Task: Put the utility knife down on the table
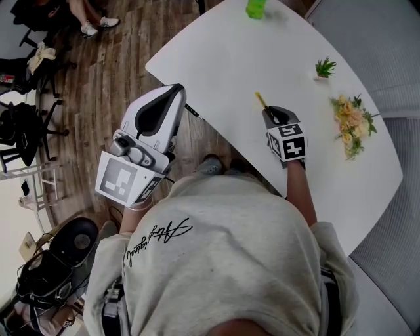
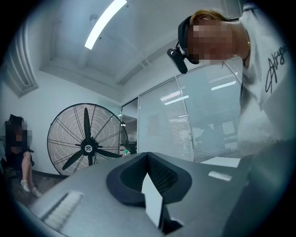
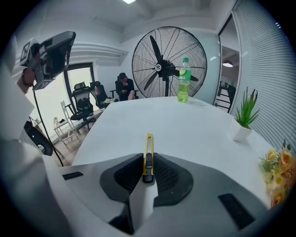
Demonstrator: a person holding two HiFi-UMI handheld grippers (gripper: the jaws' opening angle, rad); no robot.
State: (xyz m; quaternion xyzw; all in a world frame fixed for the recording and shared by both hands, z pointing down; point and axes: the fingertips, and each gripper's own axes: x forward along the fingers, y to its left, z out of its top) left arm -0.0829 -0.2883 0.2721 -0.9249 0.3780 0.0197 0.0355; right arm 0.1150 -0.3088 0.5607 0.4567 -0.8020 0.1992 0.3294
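Note:
A yellow utility knife [image 1: 261, 100] with a black slider is pinched between the jaws of my right gripper [image 1: 270, 113], which is shut on it over the near part of the white table [image 1: 249, 59]. In the right gripper view the utility knife [image 3: 149, 148] sticks out forward from the right gripper [image 3: 148, 159], pointing down at the table [image 3: 185, 120]; I cannot tell whether its tip touches. My left gripper [image 1: 176, 88] is held off the table's left edge, over the wooden floor. In its own view the left gripper [image 2: 147, 157] points level into the room, jaws together and empty.
A green bottle [image 1: 255, 8] stands at the table's far end. A small potted plant [image 1: 324, 67] and a bunch of flowers [image 1: 352, 125] lie near the right edge. Office chairs [image 1: 20, 125] stand left, a big floor fan [image 3: 169, 62] beyond the table.

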